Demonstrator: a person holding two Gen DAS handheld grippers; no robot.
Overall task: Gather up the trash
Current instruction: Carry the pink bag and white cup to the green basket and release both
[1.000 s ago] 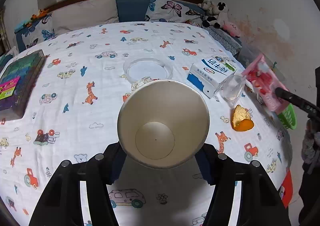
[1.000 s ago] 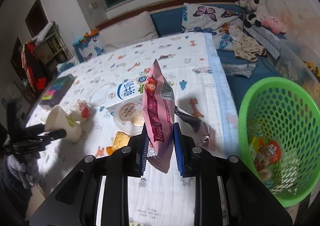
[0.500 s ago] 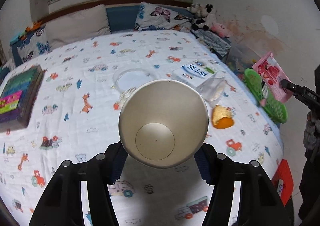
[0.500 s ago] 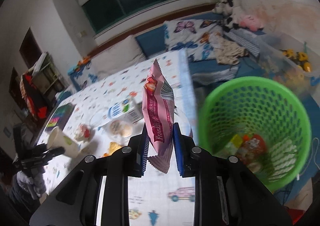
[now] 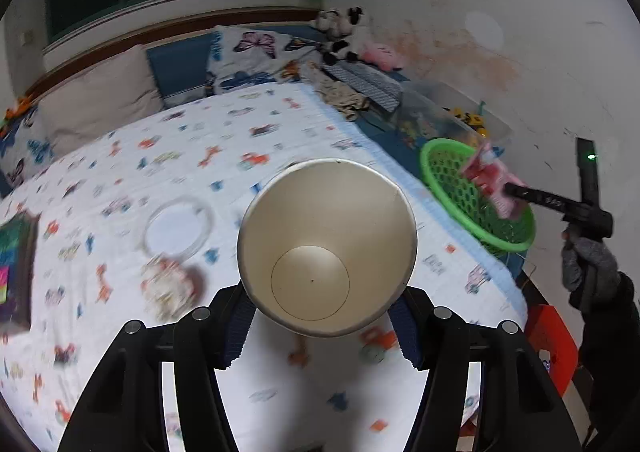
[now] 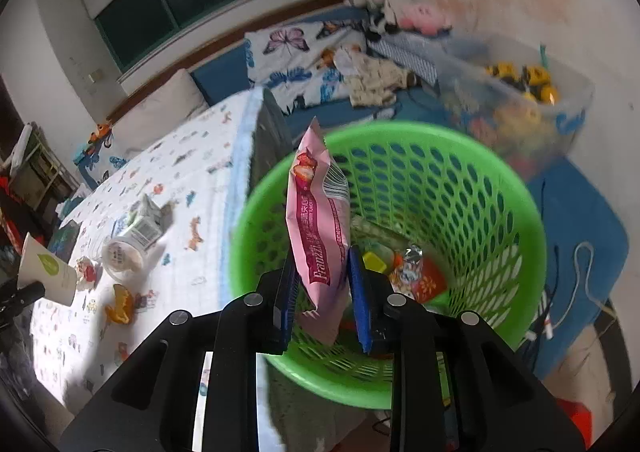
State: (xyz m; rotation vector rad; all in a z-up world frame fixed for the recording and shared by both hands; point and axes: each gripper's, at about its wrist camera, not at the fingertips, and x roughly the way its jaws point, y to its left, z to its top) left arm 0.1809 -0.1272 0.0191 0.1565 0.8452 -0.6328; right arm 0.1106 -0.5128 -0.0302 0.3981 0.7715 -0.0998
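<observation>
Right now your right gripper [image 6: 322, 292] is pinched tight on the pink snack wrapper [image 6: 318, 220], and you've got it hanging over the mouth of the green basket [image 6: 516, 236]. That wrapper stands upright between the blue pads [image 6: 357, 292]: glossy pink, a strawberry picture near the top, a white barcode panel on one face, dark red lettering down the side, jagged crimped seams at both ends. Its lower edge pokes out below the pads, inside the basket's rim as the right wrist camera sees it. Down in the basket you can make out a red printed packet [image 6: 420, 280] and something yellow [image 6: 372, 261] among other scraps, too blurred to name.

Over on your left, the left gripper [image 5: 320, 326] is clamped on the paper cup [image 5: 326, 244], fingers spread wide around its lower wall. You're staring straight into it: cream inside, round flat bottom, thin rim, nothing in it. From the right wrist view its outside is white with a green leaf mark.

On the cartoon-print bedspread [image 6: 192, 156] sit a milk carton [image 6: 150, 212], a clear round tub [image 6: 122, 254] just beside it, a small crumpled wrapper [image 6: 88, 272] and an orange peel [image 6: 120, 302].
</observation>
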